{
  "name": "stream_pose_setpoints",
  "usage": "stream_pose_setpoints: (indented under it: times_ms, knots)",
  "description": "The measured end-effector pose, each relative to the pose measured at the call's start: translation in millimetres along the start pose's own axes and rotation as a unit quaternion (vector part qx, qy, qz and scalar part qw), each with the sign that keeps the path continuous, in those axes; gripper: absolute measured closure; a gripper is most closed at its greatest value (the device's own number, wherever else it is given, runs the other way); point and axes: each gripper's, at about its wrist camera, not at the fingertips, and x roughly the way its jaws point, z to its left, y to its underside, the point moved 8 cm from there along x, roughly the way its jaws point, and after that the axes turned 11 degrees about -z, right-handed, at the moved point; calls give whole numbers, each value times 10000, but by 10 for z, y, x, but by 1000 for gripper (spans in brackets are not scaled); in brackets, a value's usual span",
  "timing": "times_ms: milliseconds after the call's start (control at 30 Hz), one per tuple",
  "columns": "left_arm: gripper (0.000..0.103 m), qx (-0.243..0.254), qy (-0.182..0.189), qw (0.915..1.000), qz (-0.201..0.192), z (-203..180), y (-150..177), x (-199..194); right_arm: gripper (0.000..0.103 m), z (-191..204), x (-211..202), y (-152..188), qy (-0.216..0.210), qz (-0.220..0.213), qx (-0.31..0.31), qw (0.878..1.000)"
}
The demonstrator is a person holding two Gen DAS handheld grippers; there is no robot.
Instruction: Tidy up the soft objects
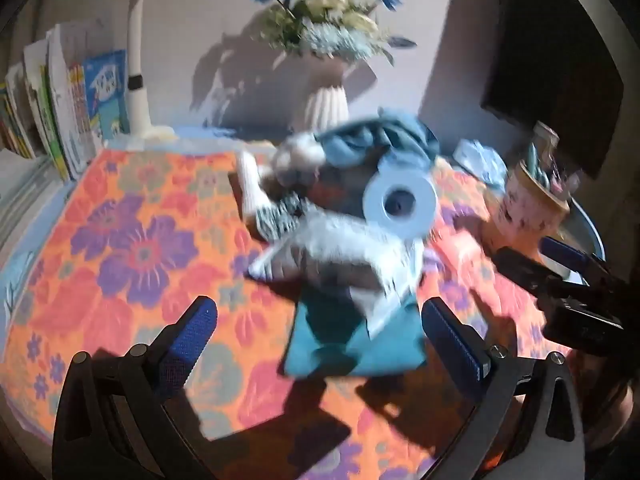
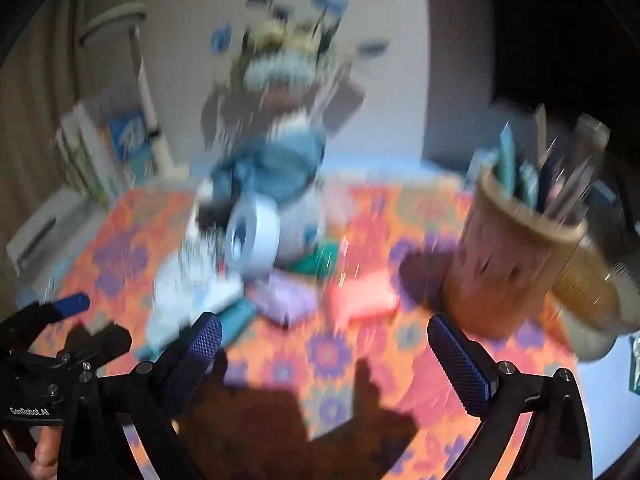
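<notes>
A pile of soft things lies mid-table on the flowered cloth (image 1: 132,248): a white tissue roll (image 1: 400,200), a white fluffy cloth (image 1: 344,252), a teal cloth (image 1: 352,340), a blue crumpled cloth (image 1: 376,140) and a striped sock (image 1: 276,212). My left gripper (image 1: 320,340) is open and empty, just short of the teal cloth. My right gripper (image 2: 324,348) is open and empty above the cloth; the roll (image 2: 252,240), a purple pad (image 2: 284,300) and a pink pad (image 2: 364,296) lie ahead. Both views are blurred.
A vase of flowers (image 1: 326,96) stands at the back by the wall. Books (image 1: 68,112) stand at the left. A pen cup (image 2: 516,256) and a jar (image 2: 592,304) stand at the right. The right gripper shows in the left view (image 1: 568,276).
</notes>
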Motion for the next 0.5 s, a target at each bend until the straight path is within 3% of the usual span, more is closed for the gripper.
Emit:
stream_pose_setpoints:
  times_ms: [67,300,500]
  knots:
    - [1,-97,-164,9998,-58,85,-58,119,0,7,-103,-64,20,-206,-43,9998]
    - [1,-48,-715,9966,-407,299,-83,407,0,66,-17,129,382,111,277,9988]
    - [1,-309,-296,9983,-396,354,-17,457,0,-56,-59,163,371,408,376,9978]
